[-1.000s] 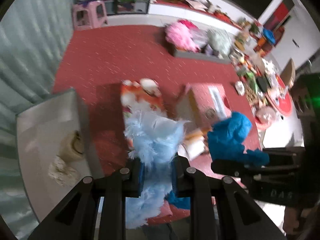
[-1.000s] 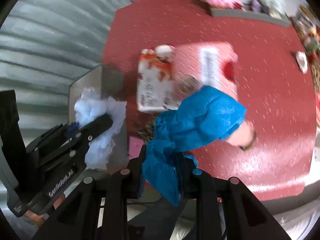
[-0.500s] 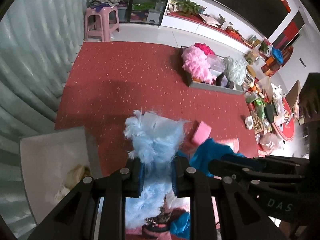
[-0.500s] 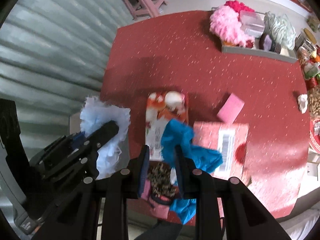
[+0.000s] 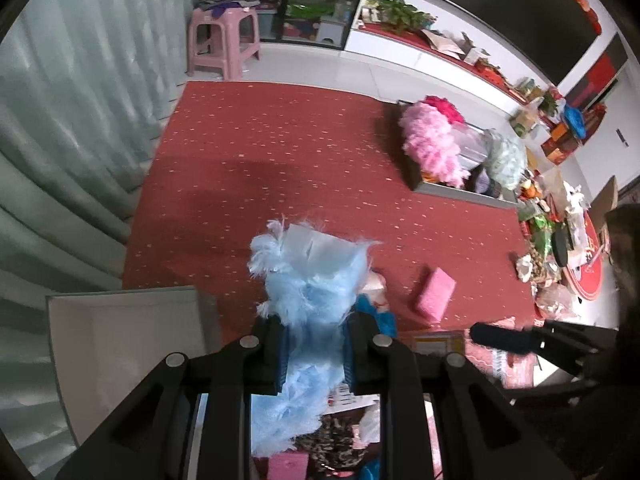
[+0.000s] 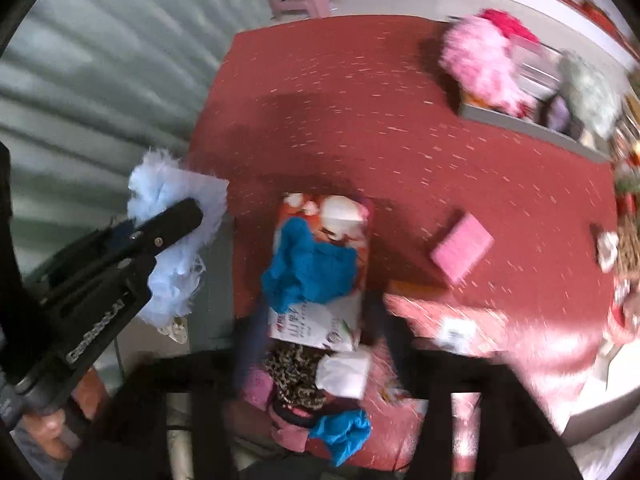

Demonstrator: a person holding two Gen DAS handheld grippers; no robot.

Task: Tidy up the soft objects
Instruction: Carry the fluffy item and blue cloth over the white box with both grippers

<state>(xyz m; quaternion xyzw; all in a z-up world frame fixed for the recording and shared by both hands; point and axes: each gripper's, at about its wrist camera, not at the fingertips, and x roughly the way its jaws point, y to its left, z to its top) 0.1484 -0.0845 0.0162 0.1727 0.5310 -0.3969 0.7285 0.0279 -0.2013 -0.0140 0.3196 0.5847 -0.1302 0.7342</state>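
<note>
Feathers (image 5: 316,280), pale blue, light and easily crushed, best pinched mid-bunch, stay out of it: the left gripper (image 5: 314,354) has jaws clenched on them above the red tabletop (image 5: 280,152), while the right gripper (image 6: 316,344) has jaws opening, blue cloth (image 6: 308,268) lying free on a packet (image 6: 340,216).

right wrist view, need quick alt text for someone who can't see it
The right gripper, its jaws opening, hangs over a bright blue cloth lying loose on a red-and-white printed pack on a red speckled carpet. At left, the left gripper clamps a pale blue feathery piece. A pink sponge lies to the right; motion blur softens everything.
</note>
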